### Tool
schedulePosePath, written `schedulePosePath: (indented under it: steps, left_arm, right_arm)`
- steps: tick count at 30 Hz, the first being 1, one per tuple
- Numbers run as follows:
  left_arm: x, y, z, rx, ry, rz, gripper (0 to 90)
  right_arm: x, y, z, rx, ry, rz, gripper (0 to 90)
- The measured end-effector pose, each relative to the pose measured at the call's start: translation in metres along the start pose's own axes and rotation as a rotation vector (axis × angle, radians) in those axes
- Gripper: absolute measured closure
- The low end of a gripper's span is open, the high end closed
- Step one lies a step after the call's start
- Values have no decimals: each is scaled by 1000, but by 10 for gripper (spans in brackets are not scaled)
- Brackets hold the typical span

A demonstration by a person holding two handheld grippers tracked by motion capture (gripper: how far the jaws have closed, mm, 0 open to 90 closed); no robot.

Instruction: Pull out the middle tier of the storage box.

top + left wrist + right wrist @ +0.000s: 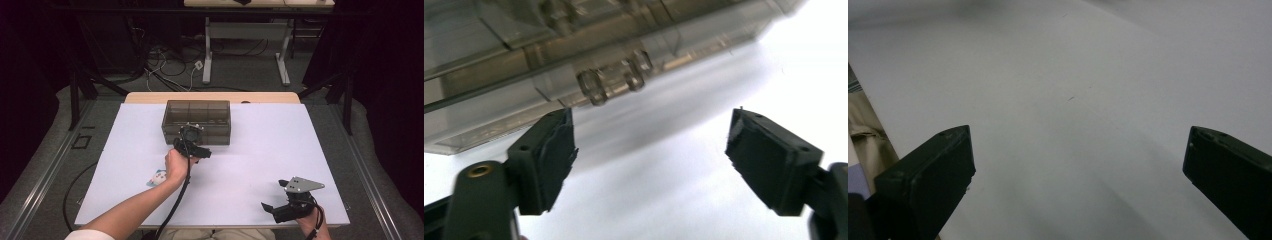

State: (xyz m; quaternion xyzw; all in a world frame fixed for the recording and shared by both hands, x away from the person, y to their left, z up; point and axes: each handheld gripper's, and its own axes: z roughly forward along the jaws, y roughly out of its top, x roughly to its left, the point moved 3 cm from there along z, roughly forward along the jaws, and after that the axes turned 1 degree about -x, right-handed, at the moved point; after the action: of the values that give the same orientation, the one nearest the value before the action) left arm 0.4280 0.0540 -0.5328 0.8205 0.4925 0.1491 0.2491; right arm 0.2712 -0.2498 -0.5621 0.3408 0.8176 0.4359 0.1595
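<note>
The smoky clear plastic box (pixel 196 121) sits near the far middle of the white tabletop (pixel 260 150), lid shut. The left hand-held gripper (pixel 189 134) hovers at its front wall, just before the latch (pixel 614 80) — jaws wide apart, nothing between them. The right hand-held gripper (pixel 274 196) rests at the near right corner — also open and empty. A small card (pixel 157 177) lies beside the left forearm.

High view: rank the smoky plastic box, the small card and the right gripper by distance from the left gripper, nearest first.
From the left gripper:
1. Smoky plastic box, right at its jaws, table's far middle.
2. Small card, on the sheet by the left forearm.
3. Right gripper, near right corner.
</note>
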Motion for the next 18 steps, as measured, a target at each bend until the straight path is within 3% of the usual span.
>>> schedulePosePath:
  steps: [2, 7, 12, 18]
  left_arm:
    - [2, -3, -2, -2, -15, 38, 151]
    - [9, -10, -6, -5, -67, 73, 132]
    - [12, -20, -6, 4, -84, 152, 116]
    - [14, -28, -7, -5, -131, 185, 104]
  right_arm:
    - [0, 0, 0, -1, -1, 6, 0]
    - [0, 0, 0, 4, 0, -2, 0]
    - [0, 0, 0, 6, -1, 0, 0]
    - [0, 0, 1, 7, -1, 0, 0]
